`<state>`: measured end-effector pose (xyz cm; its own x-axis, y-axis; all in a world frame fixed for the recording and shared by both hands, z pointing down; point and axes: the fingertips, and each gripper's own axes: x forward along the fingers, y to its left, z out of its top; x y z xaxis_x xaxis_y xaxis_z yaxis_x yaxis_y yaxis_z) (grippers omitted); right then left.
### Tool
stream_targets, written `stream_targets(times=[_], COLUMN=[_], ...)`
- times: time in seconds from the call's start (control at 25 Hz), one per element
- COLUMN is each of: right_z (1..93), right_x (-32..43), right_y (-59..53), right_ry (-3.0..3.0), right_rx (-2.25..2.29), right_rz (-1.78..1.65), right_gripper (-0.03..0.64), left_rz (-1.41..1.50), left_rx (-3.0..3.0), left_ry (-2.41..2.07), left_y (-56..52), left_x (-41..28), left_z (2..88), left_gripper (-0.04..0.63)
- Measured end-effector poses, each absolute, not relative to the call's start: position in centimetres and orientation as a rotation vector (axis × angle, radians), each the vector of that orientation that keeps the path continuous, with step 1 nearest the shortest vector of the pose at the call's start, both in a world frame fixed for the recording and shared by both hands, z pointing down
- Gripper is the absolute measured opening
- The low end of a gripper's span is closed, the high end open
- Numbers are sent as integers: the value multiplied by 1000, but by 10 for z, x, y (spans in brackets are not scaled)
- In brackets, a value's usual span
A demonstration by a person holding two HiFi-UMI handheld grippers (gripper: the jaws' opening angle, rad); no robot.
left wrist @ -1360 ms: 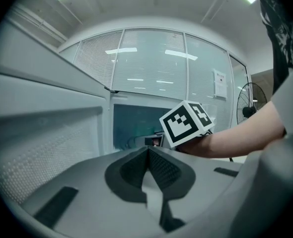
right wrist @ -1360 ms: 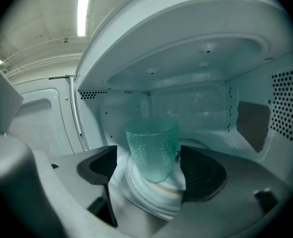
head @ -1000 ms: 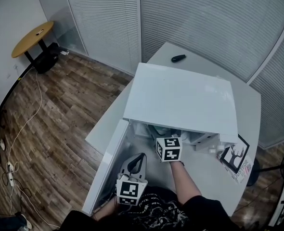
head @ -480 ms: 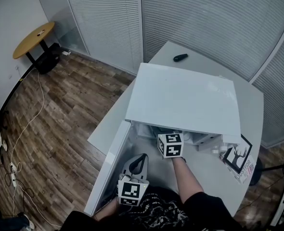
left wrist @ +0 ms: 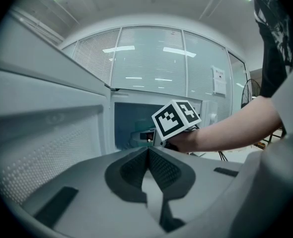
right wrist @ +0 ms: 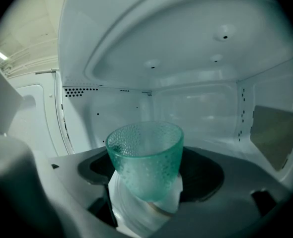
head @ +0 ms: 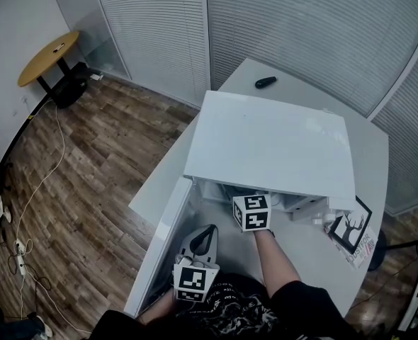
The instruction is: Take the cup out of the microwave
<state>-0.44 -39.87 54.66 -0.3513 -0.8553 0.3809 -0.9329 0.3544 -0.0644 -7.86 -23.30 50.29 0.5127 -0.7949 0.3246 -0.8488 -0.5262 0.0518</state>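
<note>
A green dimpled glass cup [right wrist: 146, 157] sits between the jaws of my right gripper [right wrist: 147, 195], which is shut on its lower half inside the white microwave cavity [right wrist: 196, 103]. The cup leans slightly toward the camera. In the head view only the right gripper's marker cube [head: 251, 212] shows, at the microwave's [head: 269, 144] mouth; its jaws and the cup are hidden under the top. My left gripper [head: 207, 232] is shut and empty, low beside the open door [head: 163, 243]. In the left gripper view, the left gripper [left wrist: 147, 152] points at the cavity opening [left wrist: 131, 128].
The microwave stands on a grey table [head: 301, 253]. A black remote-like object [head: 264, 83] lies at the far end, and a deer picture [head: 348, 229] lies at the right. On the wooden floor at left are cables [head: 25, 211] and a round table [head: 49, 57].
</note>
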Motion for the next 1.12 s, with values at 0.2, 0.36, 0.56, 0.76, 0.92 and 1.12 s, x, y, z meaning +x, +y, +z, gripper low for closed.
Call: stream_targets(times=[0.2,0.36,0.56,0.76,0.92,1.12], right_z=[546,542,539,541,541,539], right_x=[-6,-5,-3,3,8,15], right_y=[-395,-391,-384,-369,-355,-346], right_ry=[-2341,-2341,-2350,-2343,-2332,-2333], right_rx=[1570,1575,1583,1600,1612,1630], right_rz=[360,344,357,372,376,376], right_gripper=[377,377,377,377,377,377], left_rz=[359,413,361,345,302,330], left_rx=[2553,2559,2566,2559,2567,2581], left_ry=[-1431,-1429,-1431,-1430,-1434,-1418], left_y=[-236,-236,-235,-232,-232,-229], left_x=[-80,-83,-79,-79,-75,-70], left_z=[500,499,497,494,489,490], left_gripper=[6,6,6,6,6,6])
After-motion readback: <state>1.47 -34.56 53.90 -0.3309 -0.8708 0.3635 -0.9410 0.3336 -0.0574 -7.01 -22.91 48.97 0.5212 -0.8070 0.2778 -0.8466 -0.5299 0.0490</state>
